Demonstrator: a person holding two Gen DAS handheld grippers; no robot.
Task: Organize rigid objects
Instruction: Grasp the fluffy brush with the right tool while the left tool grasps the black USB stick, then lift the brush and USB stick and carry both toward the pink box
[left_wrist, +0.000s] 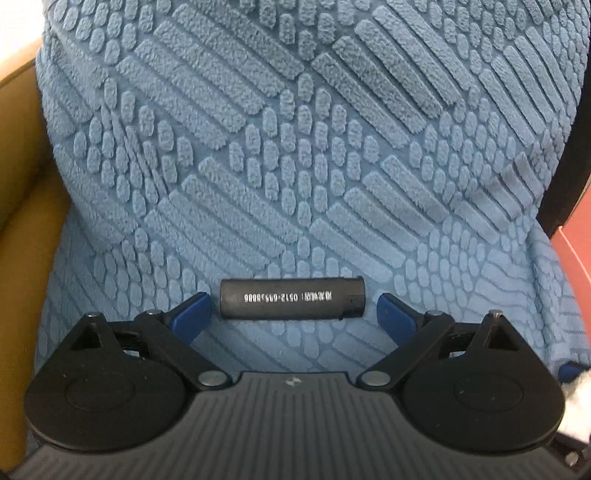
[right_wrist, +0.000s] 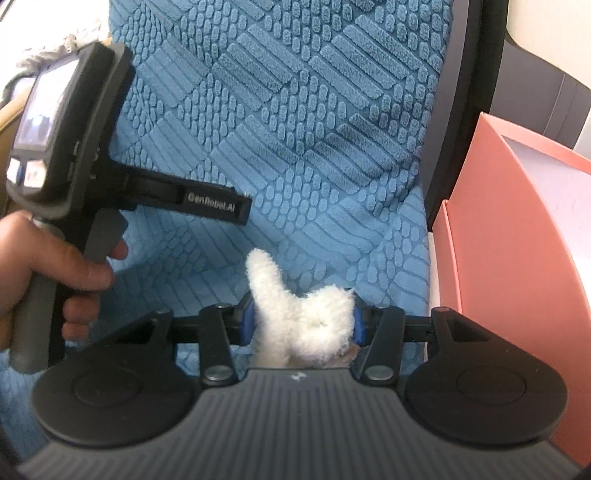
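Left gripper (left_wrist: 293, 308) spread around the black tube (left_wrist: 291, 298) at bottom centre, ungrabbed; right gripper (right_wrist: 301, 321) pinching a fluffy white toy (right_wrist: 299, 314) — pink box (right_wrist: 517, 229) at right, seemingly empty.

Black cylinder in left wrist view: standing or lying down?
Lying down. The black cylinder rests on its side on the blue textured cover, its printed text running sideways, between the open left gripper fingers, untouched.
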